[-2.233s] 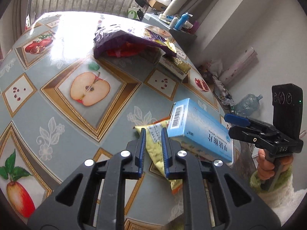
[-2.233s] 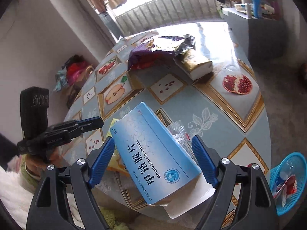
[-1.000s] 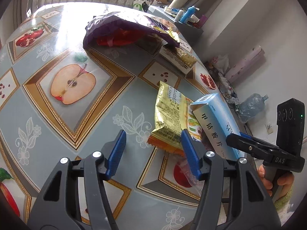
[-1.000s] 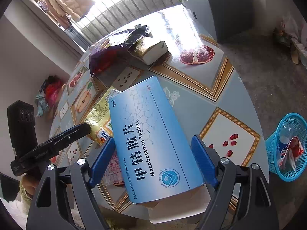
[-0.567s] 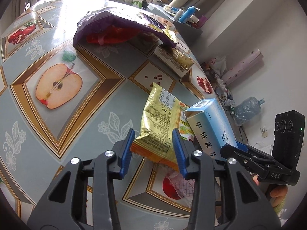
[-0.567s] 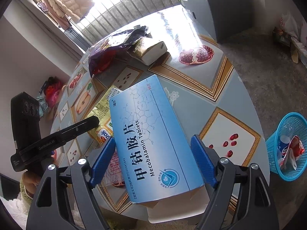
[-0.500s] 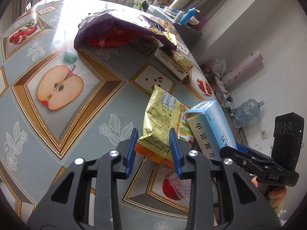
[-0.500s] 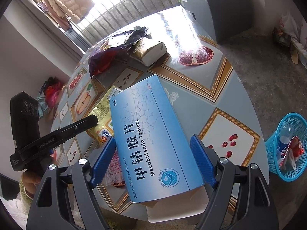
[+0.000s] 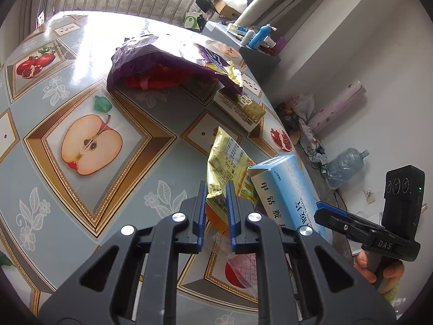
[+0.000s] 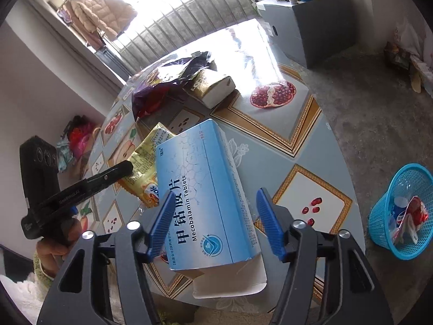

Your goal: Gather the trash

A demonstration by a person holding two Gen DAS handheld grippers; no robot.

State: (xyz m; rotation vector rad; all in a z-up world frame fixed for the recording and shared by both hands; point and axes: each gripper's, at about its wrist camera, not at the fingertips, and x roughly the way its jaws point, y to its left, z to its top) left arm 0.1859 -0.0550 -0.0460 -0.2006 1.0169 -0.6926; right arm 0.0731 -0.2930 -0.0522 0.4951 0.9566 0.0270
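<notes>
Fruit-print table [image 9: 113, 200]: purple bag [image 9: 162, 59], tissue pack [image 10: 213, 88] behind yellow wrapper [image 9: 224, 162].

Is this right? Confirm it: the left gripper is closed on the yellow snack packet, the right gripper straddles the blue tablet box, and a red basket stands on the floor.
Not quite: the basket is blue, as the right wrist view shows. The rest holds: the left gripper, whose jaws have just been closing, pinches the yellow snack packet, and the right gripper straddles the blue tablet box.

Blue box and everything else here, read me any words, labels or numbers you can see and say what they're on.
"Mecobalamin Tablets", beside large Chinese characters: blue box.
"DAS": right tongs handle.
"16g": yellow packet.
Fine print on the packet, the barcode on the box end, and the gold box: too small or blurred.
</notes>
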